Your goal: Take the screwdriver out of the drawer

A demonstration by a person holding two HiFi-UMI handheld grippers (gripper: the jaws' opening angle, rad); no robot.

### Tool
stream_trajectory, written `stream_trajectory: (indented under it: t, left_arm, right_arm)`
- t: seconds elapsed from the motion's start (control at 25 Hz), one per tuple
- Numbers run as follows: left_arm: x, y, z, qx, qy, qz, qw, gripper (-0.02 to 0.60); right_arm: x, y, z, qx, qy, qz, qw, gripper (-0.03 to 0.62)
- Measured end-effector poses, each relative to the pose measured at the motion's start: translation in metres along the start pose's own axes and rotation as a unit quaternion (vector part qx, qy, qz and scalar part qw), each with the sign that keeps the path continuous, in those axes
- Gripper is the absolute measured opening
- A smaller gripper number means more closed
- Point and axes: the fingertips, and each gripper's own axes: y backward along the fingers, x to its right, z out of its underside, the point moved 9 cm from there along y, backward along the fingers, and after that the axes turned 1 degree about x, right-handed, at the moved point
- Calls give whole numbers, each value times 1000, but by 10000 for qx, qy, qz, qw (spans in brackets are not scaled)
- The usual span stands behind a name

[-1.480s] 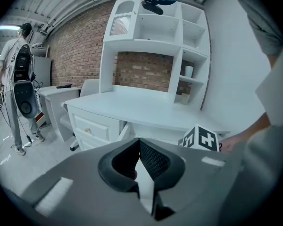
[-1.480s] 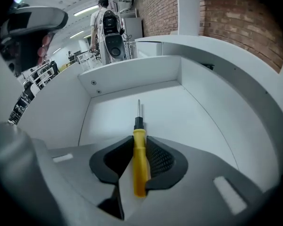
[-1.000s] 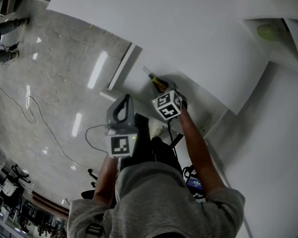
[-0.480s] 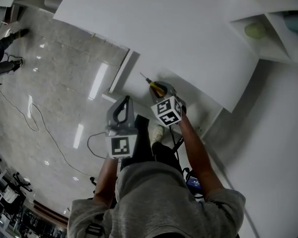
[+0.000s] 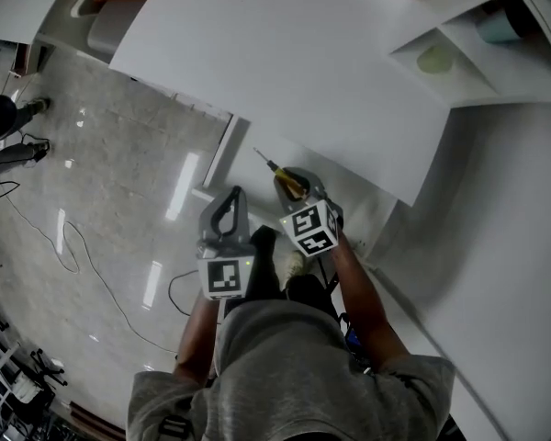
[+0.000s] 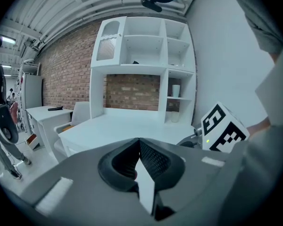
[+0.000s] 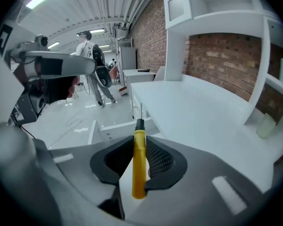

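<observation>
Two grippers show at centre frame in the head view. We note the right gripper point(image 7: 140, 147) clamped on the yellow handle of the screwdriver point(image 7: 138, 166). Its shaft points up-frame, clear of the open drawer point(image 7: 114, 127) beside the desk point(image 7: 193, 107). The left gripper point(image 6: 139, 149) has its jaws closed together, with nothing between them.
</observation>
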Motion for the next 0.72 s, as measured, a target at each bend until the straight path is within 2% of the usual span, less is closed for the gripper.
stream_trajectory:
  t: [0.36, 0.52, 0.72]
  left_arm:
    - [9, 13, -31, 176, -265, 304, 9990, 12]
    - [17, 16, -42, 271, -279, 480, 9981, 12]
    - [25, 13, -50, 312, -490, 783, 9952, 12]
  right_arm:
    - [0, 71, -24, 590, -400, 503, 9962, 83]
    - [3, 100, -31, 854, -625, 806, 9911, 83]
    - [9, 128, -33, 1096, -867, 1139, 9836, 83]
